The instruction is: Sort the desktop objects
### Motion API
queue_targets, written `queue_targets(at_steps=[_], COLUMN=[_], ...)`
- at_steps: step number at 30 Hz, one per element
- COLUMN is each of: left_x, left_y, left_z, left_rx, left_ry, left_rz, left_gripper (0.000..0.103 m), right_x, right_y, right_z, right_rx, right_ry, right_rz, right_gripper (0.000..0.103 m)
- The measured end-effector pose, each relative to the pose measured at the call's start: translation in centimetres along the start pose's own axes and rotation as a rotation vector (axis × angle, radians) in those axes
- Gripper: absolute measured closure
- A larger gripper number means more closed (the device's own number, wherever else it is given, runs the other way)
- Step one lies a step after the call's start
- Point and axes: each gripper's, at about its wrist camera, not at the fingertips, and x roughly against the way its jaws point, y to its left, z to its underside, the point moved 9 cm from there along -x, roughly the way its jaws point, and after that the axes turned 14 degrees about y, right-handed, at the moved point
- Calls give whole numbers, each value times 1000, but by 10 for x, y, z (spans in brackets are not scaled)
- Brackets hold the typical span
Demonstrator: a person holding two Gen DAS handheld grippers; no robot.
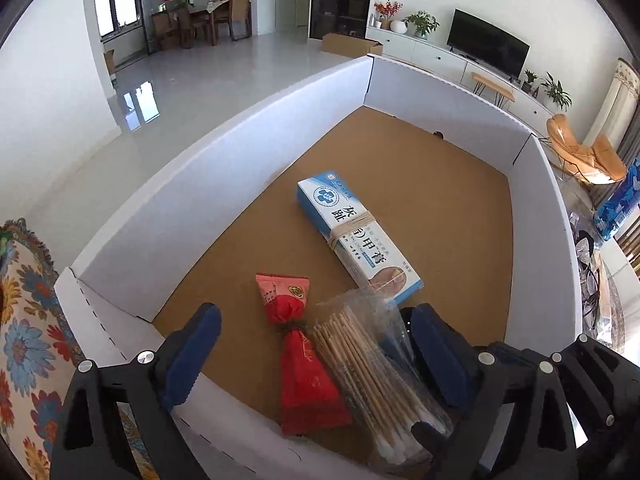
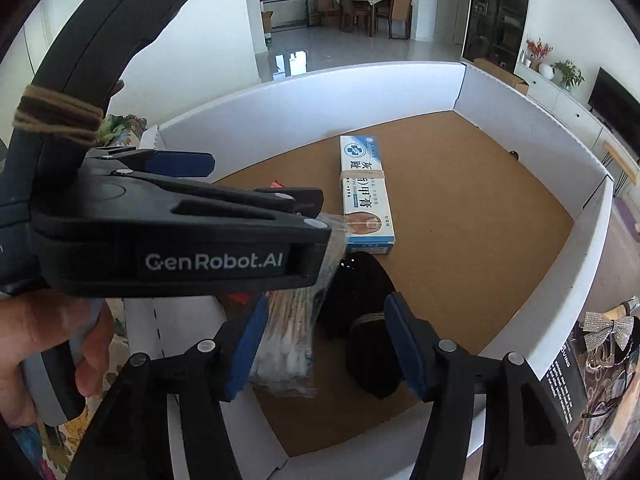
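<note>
Both grippers hang released over a white-walled box (image 1: 224, 168): between the left gripper (image 1: 316, 356) fingers lies a swab packet (image 1: 360, 360), lengthwise away from it, beside a red pouch (image 1: 300, 364); the right gripper (image 2: 328, 348) straddles a black object (image 2: 360, 292).

We see a red packet (image 1: 298, 354) and a clear bag of cotton swabs (image 1: 360, 364) side by side at six o'clock — a rubber-banded blue-white box (image 1: 356, 236) lies flat at twelve.

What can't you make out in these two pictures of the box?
- Red packet: in the right wrist view, nearly all hidden behind the left claw.
- Black object: too dark to identify; in the left wrist view, hidden behind the claw finger.
- Cotton swab bag: bottom end cut off by the frame edge.
</note>
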Motion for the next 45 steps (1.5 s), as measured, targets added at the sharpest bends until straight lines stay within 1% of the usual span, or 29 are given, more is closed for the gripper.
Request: queue_targets(at_steps=[2,3,4,5,7,12,17,20,23,25,26,27,28,29,30,31,33,34,35,37,40,41,43,45], left_x=[0,1,1,2,1,5,9,12,16,23,28,34,40,46,52,60,75,83,91,106,120,121,113,95], left_y=[-4,-6,-7,-11,-16,-23,-26,-25,-25,-24,-24,-23,-22,-23,-25,-29,-40,-48,-59,-84,-132,-151,-188,-224], left_z=[2,5,7,9,13,21,30,32,33,33,33,34,35,37,38,40,45,48,52,62,83,92,111,131], left_rx=[-15,-21,-28,-39,-63,-84,-107,-97,-89,-61,-44,-25,-10,-3,-3,-7,-30,-49,-67,-108,-194,-227,-295,-352], left_ry=[-1,-2,-5,-10,-12,-28,-36,-45,-46,-62,-74,-89,-105,-121,-139,-155,-187,-205,-220,-245,-251,-244,-205,-143], left_rz=[-20,-29,-37,-48,-75,-109,-137,-119,-96,-40,-13,8,29,43,61,75,70,81,97,143,217,233,261,288], left_gripper=[6,6,6,6,6,7,7,6,6,6,6,6,6,6,2,2,2,2,2,2,2,1,0,0], right_x=[1,0,1,1,5,9,12,12,13,14,15,19,30,43,57,69,88,95,100,105,104,100,92,90], right_y=[1,-4,-6,-10,-9,-8,-8,-10,-11,-12,-13,-16,-20,-23,-29,-36,-53,-64,-77,-111,-172,-195,-234,-272], right_z=[5,6,9,11,14,19,21,22,24,23,23,24,25,28,33,41,62,77,92,127,190,209,252,296], right_rx=[5,13,-2,-28,-11,-16,-26,-38,-27,-18,-12,-12,-20,-32,-47,-63,-97,-118,-145,-217,-328,-366,-443,-528], right_ry=[9,9,7,-3,-20,5,-2,8,18,15,3,-29,-88,-164,-232,-279,-350,-376,-394,-397,-355,-325,-251,-175], right_rz=[4,10,23,18,26,59,83,93,81,81,75,70,74,78,80,82,82,80,85,116,184,204,249,303], right_gripper=[40,40,36,37,37,40,41,41,42,42,42,42,39,27,18,1,0,0,0,0,0,0,0,0])
